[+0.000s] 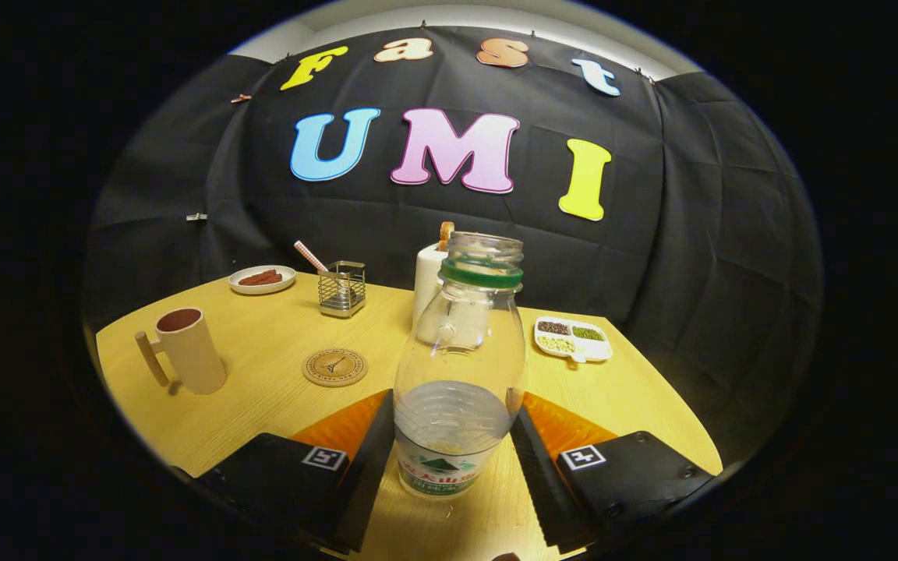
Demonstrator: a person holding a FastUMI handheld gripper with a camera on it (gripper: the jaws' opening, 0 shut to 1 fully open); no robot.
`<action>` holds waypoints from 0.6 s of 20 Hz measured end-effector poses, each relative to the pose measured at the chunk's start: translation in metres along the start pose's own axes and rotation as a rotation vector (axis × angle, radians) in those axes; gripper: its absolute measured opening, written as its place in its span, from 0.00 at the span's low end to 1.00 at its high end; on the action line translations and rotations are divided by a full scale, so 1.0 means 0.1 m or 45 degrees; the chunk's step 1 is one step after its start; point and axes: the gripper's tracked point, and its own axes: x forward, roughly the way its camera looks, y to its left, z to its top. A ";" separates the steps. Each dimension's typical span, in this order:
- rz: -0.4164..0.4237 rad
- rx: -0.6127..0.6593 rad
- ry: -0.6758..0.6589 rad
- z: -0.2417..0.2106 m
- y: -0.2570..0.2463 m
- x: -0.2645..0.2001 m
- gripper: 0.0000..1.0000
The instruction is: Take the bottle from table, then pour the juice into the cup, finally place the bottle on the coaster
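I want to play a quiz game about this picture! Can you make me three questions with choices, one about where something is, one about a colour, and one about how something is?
1. Where is the coaster?
A. between the cup and the bottle
B. under the cup
C. on the divided dish

2. What colour is the ring on the bottle's neck?
A. red
B. green
C. blue

3. How is the bottle?
A. lying down
B. capped
C. upright, open-topped

Answers: 1 A, it lies flat on the table between them. 2 B, a green band circles the neck. 3 C, it stands between the hand-held gripper fingers, no cap on.
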 end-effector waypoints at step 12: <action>0.027 0.010 0.075 0.17 0.04 0.07 0.71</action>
